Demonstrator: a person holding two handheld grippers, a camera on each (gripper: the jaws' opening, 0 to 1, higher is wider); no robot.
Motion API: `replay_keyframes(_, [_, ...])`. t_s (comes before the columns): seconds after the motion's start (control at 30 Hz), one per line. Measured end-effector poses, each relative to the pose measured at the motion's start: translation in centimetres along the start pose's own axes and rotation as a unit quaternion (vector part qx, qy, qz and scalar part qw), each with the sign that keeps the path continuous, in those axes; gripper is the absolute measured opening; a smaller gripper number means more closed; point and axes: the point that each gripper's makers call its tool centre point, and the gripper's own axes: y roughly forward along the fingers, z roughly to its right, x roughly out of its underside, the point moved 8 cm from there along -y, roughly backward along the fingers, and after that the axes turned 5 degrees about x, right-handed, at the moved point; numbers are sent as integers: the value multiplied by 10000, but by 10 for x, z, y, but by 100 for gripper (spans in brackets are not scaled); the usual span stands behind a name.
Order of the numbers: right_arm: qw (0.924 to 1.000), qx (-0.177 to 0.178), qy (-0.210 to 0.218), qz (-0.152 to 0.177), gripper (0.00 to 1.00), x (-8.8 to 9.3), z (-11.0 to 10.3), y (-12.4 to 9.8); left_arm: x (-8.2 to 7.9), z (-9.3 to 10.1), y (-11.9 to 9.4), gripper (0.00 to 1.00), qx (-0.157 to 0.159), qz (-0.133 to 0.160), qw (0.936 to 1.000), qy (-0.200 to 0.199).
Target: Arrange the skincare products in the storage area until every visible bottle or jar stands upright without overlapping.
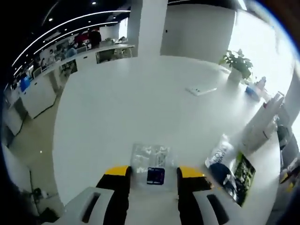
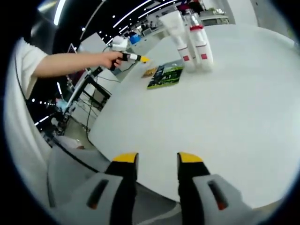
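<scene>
In the left gripper view the left tongs (image 1: 153, 172) are standing open, yellow-tipped jaws apart and gripping nothing. A clear sachet (image 1: 152, 165) with a dark label is lying flat on the white table (image 1: 126, 108), its near end reaching in between the jaw tips; whether it is touching them I cannot tell. Just right of the right jaw, a white pouch (image 1: 219, 157) is lying on its side, and a green-and-black packet (image 1: 243, 176) is lying against it on the far side from the tongs. Farther out to the right, tall white tubes (image 1: 262, 123) are rising near the table edge. Well ahead and to the right a flat white card (image 1: 201, 90) is lying alone, and beyond it a potted plant (image 1: 237, 64) is standing at the far edge.

In the right gripper view the right tongs (image 2: 157, 158) are hovering open over bare table (image 2: 225, 117), jaws apart and empty. Far ahead, a green packet (image 2: 166, 75) is lying flat with a small brown item (image 2: 149, 72) just left of it. Just past the packet, to its right, a tube (image 2: 177, 33) and two bottles (image 2: 199, 42) with red labels are standing upright, close together. Off to the left, beyond the table edge, a person's hand (image 2: 112, 58) is holding the other tongs (image 2: 140, 59); whether those jaws are apart is too small to tell here
</scene>
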Motion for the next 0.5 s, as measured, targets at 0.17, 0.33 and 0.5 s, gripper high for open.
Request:
replay_keyframes(0.17, [9999,-12,-92,45,34,-1,-4,-3,11,36,-22,41,202,306,9993,115])
replay_keyframes(0.33, [9997,-14,-166,154,34,-4,-7,-6,36,75,-47,41,363,405,9983,205])
replay_keyframes(0.5, [9993,-63,-296,216,34,-5,-13,-9,80,123,-82,41,472,370,9976,356])
